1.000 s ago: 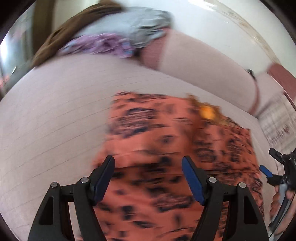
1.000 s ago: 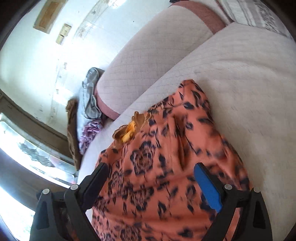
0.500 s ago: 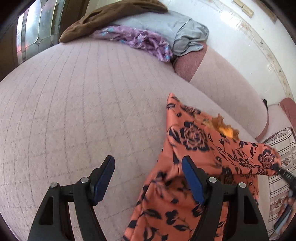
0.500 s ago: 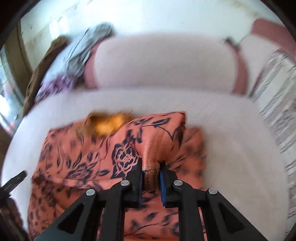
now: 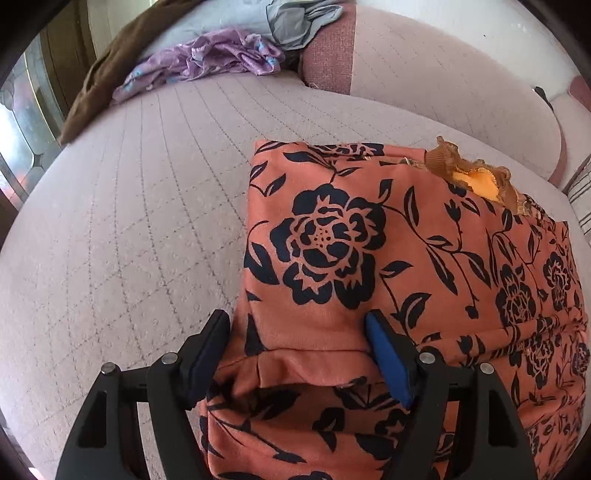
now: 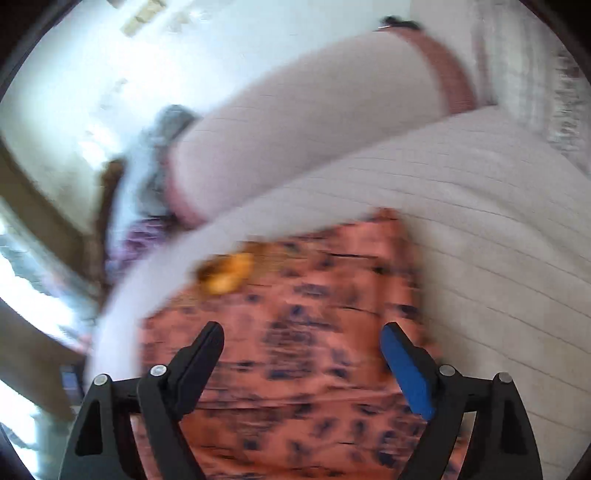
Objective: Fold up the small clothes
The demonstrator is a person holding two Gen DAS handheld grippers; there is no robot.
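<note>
Meanwhile the left gripper and right gripper are both hovering, jaws spread, over the orange floral garment lying on the sofa.

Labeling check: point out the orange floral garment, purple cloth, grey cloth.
orange floral garment [image 5: 325, 240], left wrist view, big flower print.
purple cloth [image 5: 214, 59], left wrist view, crumpled middle.
grey cloth [image 5: 295, 18], left wrist view, folded bulk.

The right wrist view is smeared by motion blur: the orange floral garment loses its print there. In the left wrist view, the garment runs off the bottom edge, and its folded flap hides the layers beneath.
</note>
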